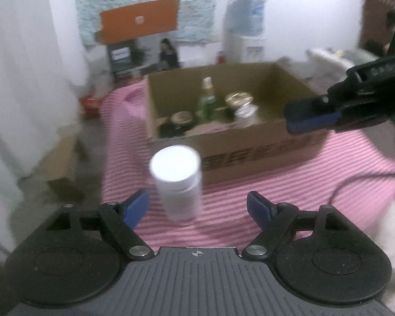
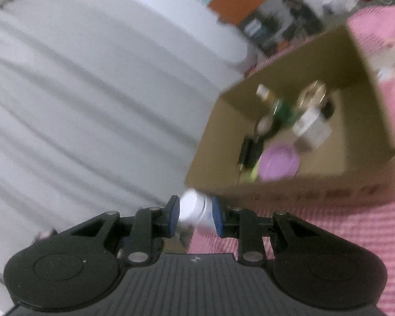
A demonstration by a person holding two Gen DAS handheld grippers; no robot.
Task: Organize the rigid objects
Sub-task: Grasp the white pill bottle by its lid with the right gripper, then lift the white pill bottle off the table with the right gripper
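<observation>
Left claw (image 1: 197, 209): fingers spread wide, holding nothing. A white bottle (image 1: 177, 181) with a white cap stands upright on the pink striped cloth (image 1: 302, 184), between the two blue pads (image 1: 135, 206) but clear of both, closer to the left one. The picture is blurred, so any label on the bottle is unreadable.

Right claw (image 2: 194, 217): closed on a small white bottle (image 2: 196, 209). Both blue pads (image 2: 216, 216) press against its sides, and the bottle lies tilted in the grip with its capped end pointing up and to the left. In the left wrist view the right claw (image 1: 312, 118) appears at the right edge, level with the near right corner of the box; that view does not show what it holds.

Beyond both claws, a cardboard box (image 1: 250, 147) sits open on the striped cloth, with dark print along its near wall. Contents, as far as the blur allows:

- a green bottle (image 1: 206, 100) with a pale cap, upright near the middle;
- a jar with a gold lid (image 1: 238, 100), to the right of the green bottle;
- a white container (image 2: 312, 127), in front of that jar;
- a dark round jar (image 1: 180, 122), toward the left wall;
- a purple lid (image 2: 279, 164), near the front wall, visible from the right wrist only.

White fabric (image 2: 92, 105) with soft folds fills the left half of the right wrist view, beside the box.
</observation>
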